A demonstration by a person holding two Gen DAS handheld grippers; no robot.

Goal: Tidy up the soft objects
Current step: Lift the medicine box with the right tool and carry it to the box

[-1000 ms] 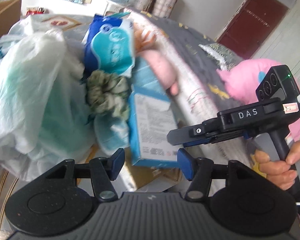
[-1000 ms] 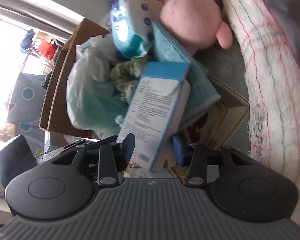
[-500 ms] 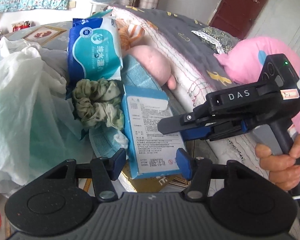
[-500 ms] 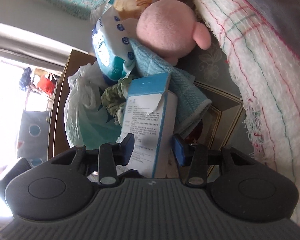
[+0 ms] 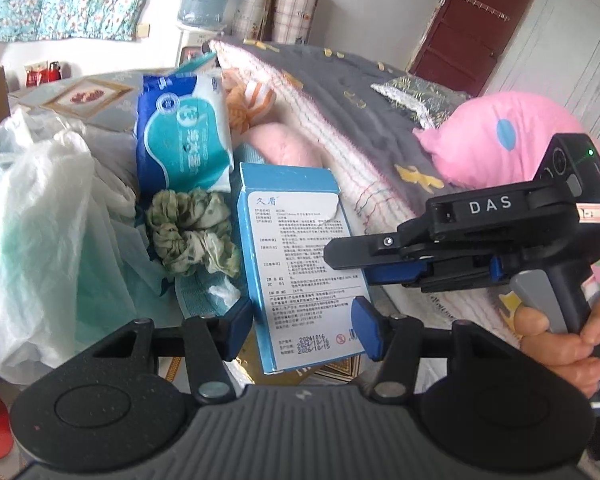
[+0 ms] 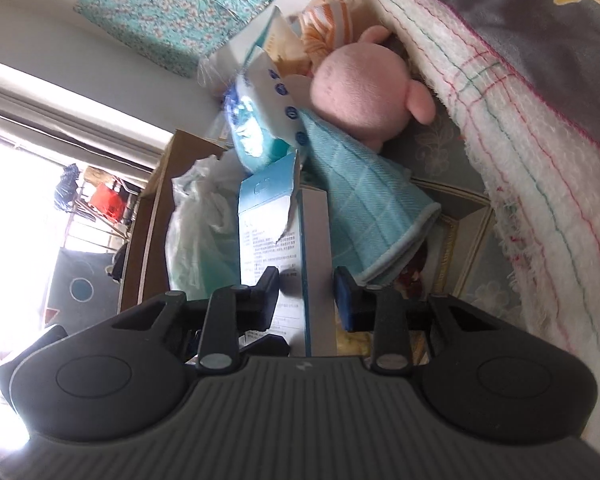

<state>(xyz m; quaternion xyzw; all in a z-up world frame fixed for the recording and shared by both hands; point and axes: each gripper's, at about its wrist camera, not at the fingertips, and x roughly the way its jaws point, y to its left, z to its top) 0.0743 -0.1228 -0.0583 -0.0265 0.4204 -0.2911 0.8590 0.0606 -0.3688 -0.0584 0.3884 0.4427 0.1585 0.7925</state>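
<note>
Left tongs: left gripper (image 5: 302, 322) straddles the blue-and-white box (image 5: 300, 264) across its broad printed face, pads set at the two side edges; true pressure cannot be told.
Right tongs: right gripper (image 6: 306, 300), its jaws just closing, brackets the same box (image 6: 284, 240) across its thin side; a sliver of gap shows by the blue pad.
Box axis: long, running straight away from both tongs, near end between the pads.
Nearer hand: neither; both meet the near end, crosswise to each other.
Beyond the box: green scrunchie (image 5: 192, 236) just left, tissue pack (image 5: 184, 136) behind it, teal cloth (image 6: 364, 208) underneath, pink plush (image 6: 364, 100) farther back against the blanket (image 6: 520, 152).
</note>
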